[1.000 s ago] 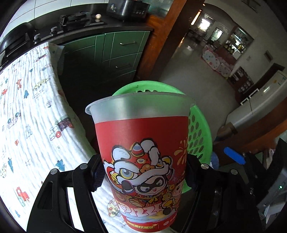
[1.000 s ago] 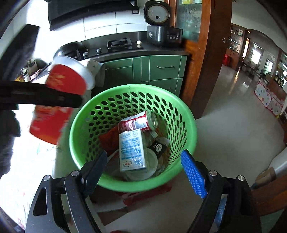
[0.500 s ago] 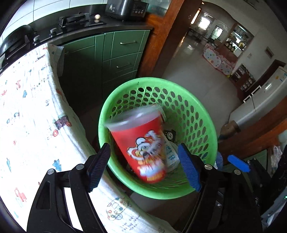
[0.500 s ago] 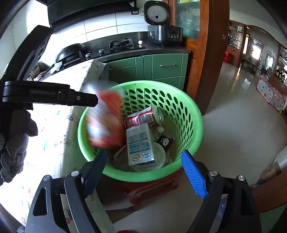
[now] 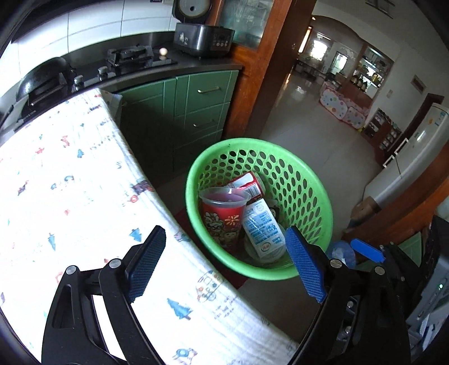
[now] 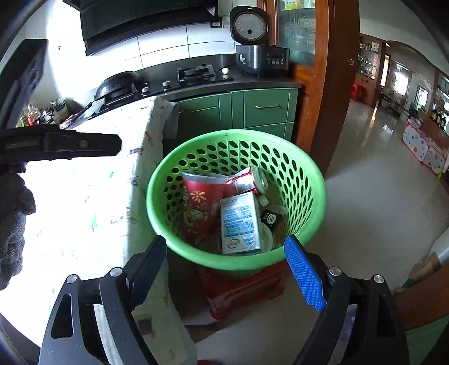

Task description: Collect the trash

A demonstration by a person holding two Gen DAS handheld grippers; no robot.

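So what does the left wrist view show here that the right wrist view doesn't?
Only the left wrist view shows the white fridge and the tip of the right gripper. Only the right wrist view shows the red stool under the basket, the gloved hand and the range hood. Both show the green basket holding the red cup, milk carton and can.

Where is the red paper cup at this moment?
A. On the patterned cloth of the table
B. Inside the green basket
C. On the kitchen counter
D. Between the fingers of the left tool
B: the red cup stands among the other trash inside the green basket, and both tools are empty.
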